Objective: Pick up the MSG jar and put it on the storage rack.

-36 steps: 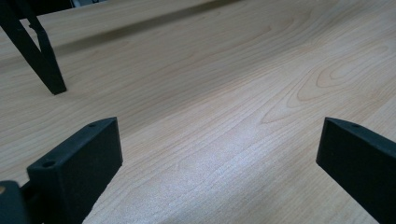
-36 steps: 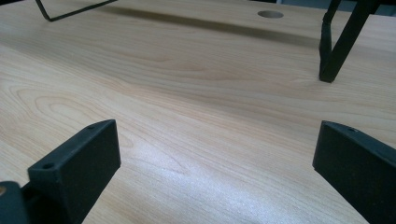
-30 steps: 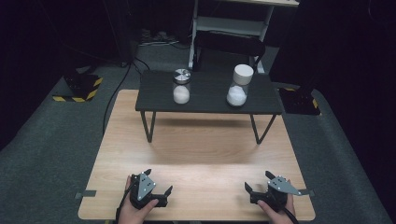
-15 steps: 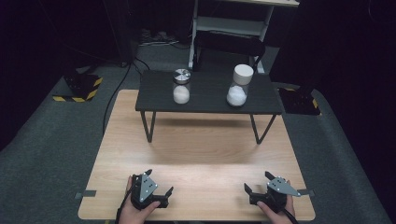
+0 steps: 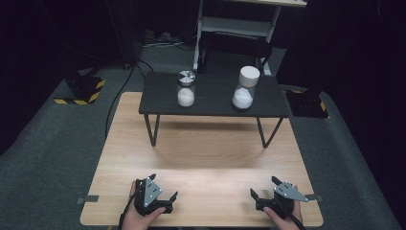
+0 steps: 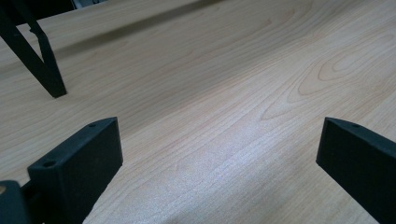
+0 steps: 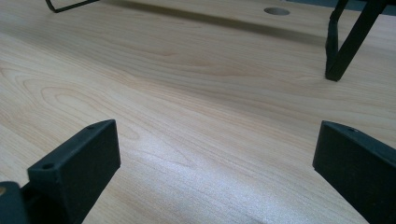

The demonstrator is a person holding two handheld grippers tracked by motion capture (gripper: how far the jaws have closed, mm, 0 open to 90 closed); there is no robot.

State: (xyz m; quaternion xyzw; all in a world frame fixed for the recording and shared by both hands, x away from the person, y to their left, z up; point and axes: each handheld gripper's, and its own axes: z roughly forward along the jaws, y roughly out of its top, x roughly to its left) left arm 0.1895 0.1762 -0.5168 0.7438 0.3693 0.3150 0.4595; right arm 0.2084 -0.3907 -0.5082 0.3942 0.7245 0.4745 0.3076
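Two clear jars with white powder at the bottom stand on a low black stand (image 5: pixel 215 103) at the far half of the wooden table (image 5: pixel 206 158). The left jar (image 5: pixel 186 88) has a metal lid, the right jar (image 5: pixel 245 88) a white lid. My left gripper (image 5: pixel 164 186) rests near the table's front edge at the left, open, with bare wood between its jaws (image 6: pixel 219 154). My right gripper (image 5: pixel 263 186) lies near the front edge at the right, also open and holding nothing (image 7: pixel 217 154). Both are far from the jars.
The stand's thin black legs (image 6: pixel 42 60) (image 7: pixel 348 44) rise from the table ahead of each gripper. A round hole (image 7: pixel 276 10) is cut in the tabletop behind the stand. Grey carpet (image 5: pixel 57 143) surrounds the table, and a white shelf frame (image 5: pixel 234 24) stands behind it.
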